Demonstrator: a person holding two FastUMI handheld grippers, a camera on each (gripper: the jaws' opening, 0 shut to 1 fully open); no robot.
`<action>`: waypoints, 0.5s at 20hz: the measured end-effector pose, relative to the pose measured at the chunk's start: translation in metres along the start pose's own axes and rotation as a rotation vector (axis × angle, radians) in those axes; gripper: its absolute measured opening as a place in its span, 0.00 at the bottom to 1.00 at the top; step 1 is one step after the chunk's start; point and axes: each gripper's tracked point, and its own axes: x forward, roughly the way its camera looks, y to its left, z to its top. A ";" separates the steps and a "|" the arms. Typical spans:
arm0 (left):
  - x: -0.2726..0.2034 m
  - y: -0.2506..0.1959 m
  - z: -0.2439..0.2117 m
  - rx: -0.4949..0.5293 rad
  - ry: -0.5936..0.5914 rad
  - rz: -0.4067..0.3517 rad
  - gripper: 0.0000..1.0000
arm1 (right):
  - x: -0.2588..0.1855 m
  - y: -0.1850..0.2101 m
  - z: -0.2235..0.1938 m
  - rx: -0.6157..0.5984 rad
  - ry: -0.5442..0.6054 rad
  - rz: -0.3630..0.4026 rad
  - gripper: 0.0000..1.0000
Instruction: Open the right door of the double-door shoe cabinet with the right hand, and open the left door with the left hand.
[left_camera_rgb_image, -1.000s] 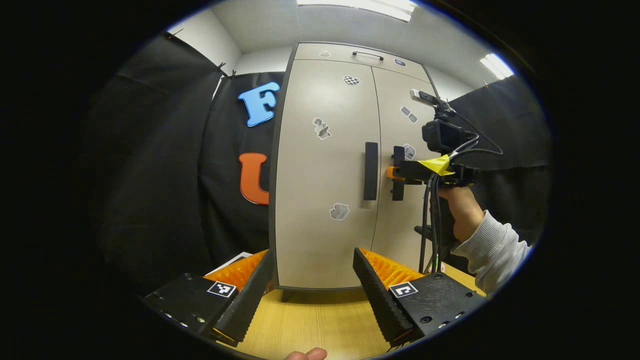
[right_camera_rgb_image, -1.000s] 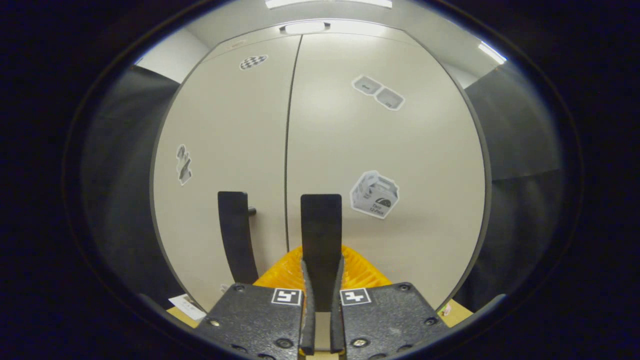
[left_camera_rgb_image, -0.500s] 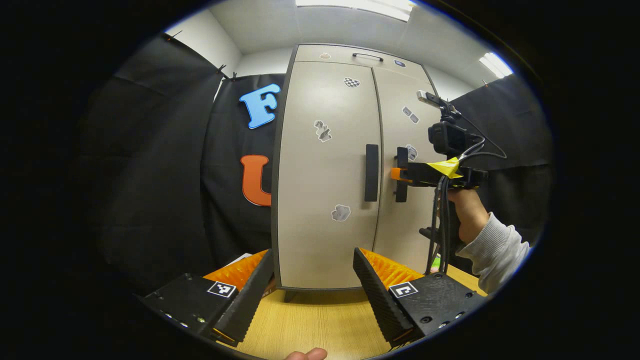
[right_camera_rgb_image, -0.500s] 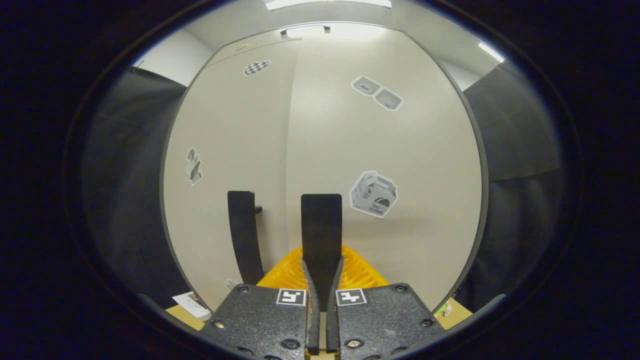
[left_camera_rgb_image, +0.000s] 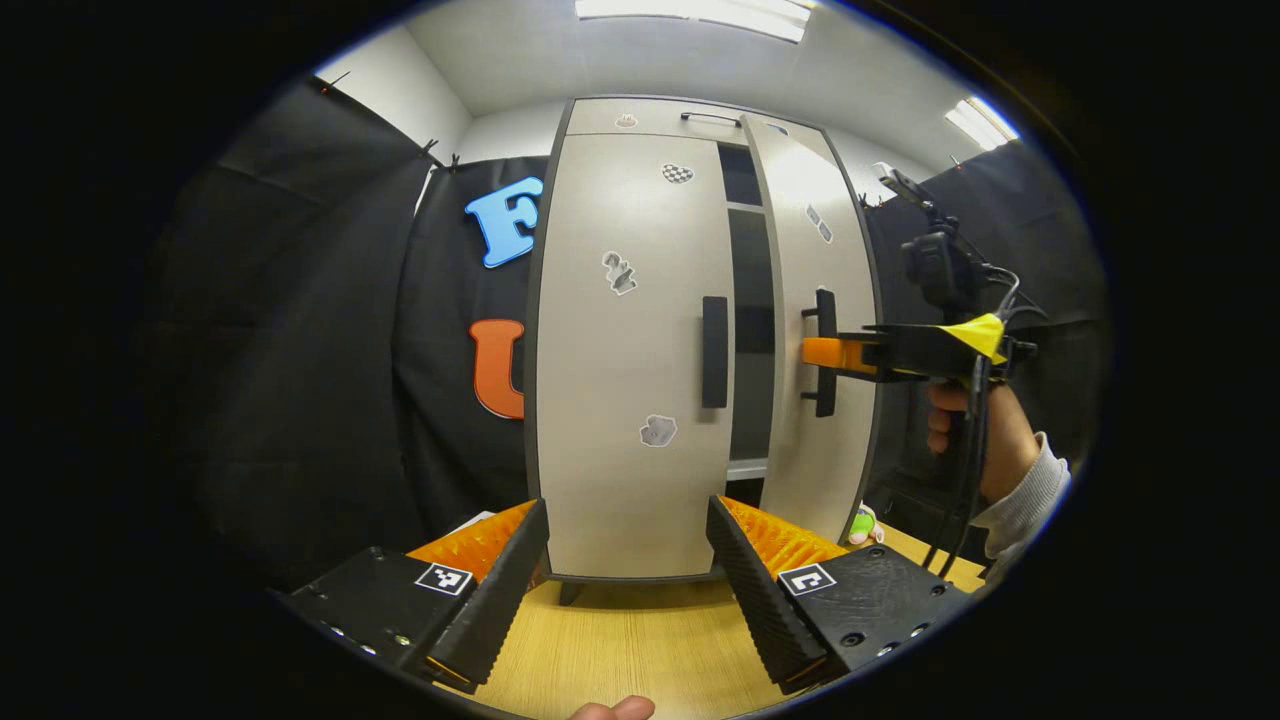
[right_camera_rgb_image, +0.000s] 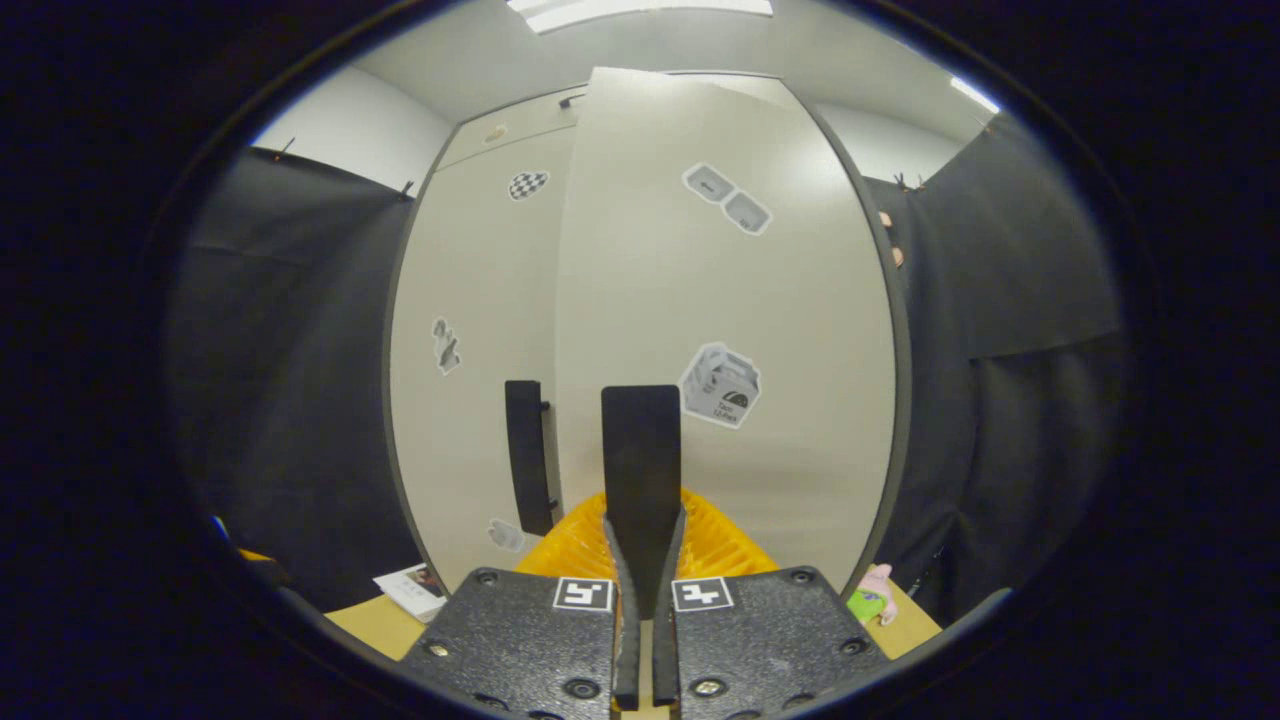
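Note:
The tall beige shoe cabinet stands on the table. Its left door (left_camera_rgb_image: 620, 350) is closed, and the dark vertical left handle (left_camera_rgb_image: 714, 352) is untouched. The right door (left_camera_rgb_image: 825, 260) is swung partly out, so dark shelves (left_camera_rgb_image: 748, 330) show in the gap. My right gripper (left_camera_rgb_image: 818, 353), held by a hand (left_camera_rgb_image: 985, 440), is shut on the right handle (left_camera_rgb_image: 826, 300). In the right gripper view that right handle (right_camera_rgb_image: 642, 450) rises between the closed fingers of the right gripper (right_camera_rgb_image: 643, 520), with the right door (right_camera_rgb_image: 740, 300) behind. My left gripper (left_camera_rgb_image: 626, 505) is open, low and short of the left door.
The cabinet rests on a light wooden table (left_camera_rgb_image: 640, 640). A small green toy (left_camera_rgb_image: 862, 523) lies by the cabinet's right foot, also seen as the toy (right_camera_rgb_image: 865, 600). A paper booklet (right_camera_rgb_image: 410, 590) lies at the cabinet's left foot. Black cloth walls close in both sides.
The right door has swung from closed to partly open, pulled by the right gripper holding its handle. The hand moved outward to the right. The left gripper barely moved.

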 end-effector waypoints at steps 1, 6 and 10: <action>0.000 -0.003 -0.001 0.002 0.002 -0.007 0.95 | -0.009 -0.004 0.000 0.004 0.000 0.002 0.08; -0.003 -0.015 0.003 0.013 -0.001 -0.030 0.95 | -0.050 -0.031 0.002 -0.014 0.014 0.010 0.08; 0.003 -0.023 0.002 0.012 0.005 -0.050 0.95 | -0.080 -0.067 0.006 -0.016 0.011 -0.036 0.08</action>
